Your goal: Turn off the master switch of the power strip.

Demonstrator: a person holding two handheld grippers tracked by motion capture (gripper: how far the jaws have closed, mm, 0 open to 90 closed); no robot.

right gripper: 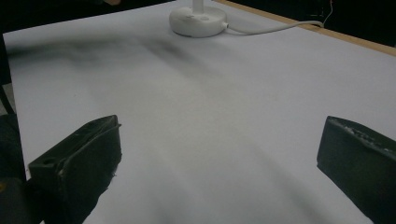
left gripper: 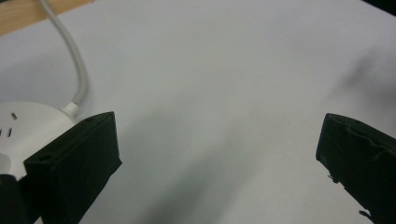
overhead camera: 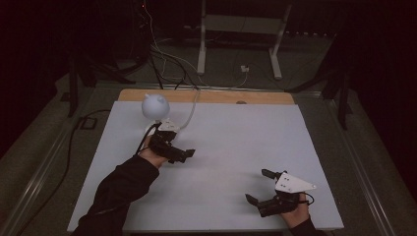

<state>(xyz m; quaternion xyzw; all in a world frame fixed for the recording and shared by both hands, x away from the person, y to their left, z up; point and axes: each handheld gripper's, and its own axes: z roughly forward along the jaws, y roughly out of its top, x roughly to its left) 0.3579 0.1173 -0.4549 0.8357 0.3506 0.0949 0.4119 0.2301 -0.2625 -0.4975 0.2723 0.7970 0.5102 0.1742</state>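
Observation:
A small white lamp with a round head (overhead camera: 156, 105) stands at the back left of the white table (overhead camera: 236, 137). Its round base (left gripper: 28, 126) (right gripper: 198, 21) trails a white cable (overhead camera: 192, 110) (left gripper: 77, 70) (right gripper: 271, 29) towards the back edge. My left gripper (overhead camera: 186, 154) (left gripper: 219, 149) hovers just in front of the base, jaws wide apart, open over bare table. My right gripper (overhead camera: 257, 185) (right gripper: 219, 154) is near the front right edge and points towards the lamp. It is open too, with nothing between its fingers.
A wooden strip (overhead camera: 206, 96) runs along the table's back edge. Beyond it, on the dark floor, are loose cables (overhead camera: 167, 59), a white plug (overhead camera: 244, 69) and the white legs of a stand (overhead camera: 201, 44). A black cable (overhead camera: 74, 137) lies left of the table.

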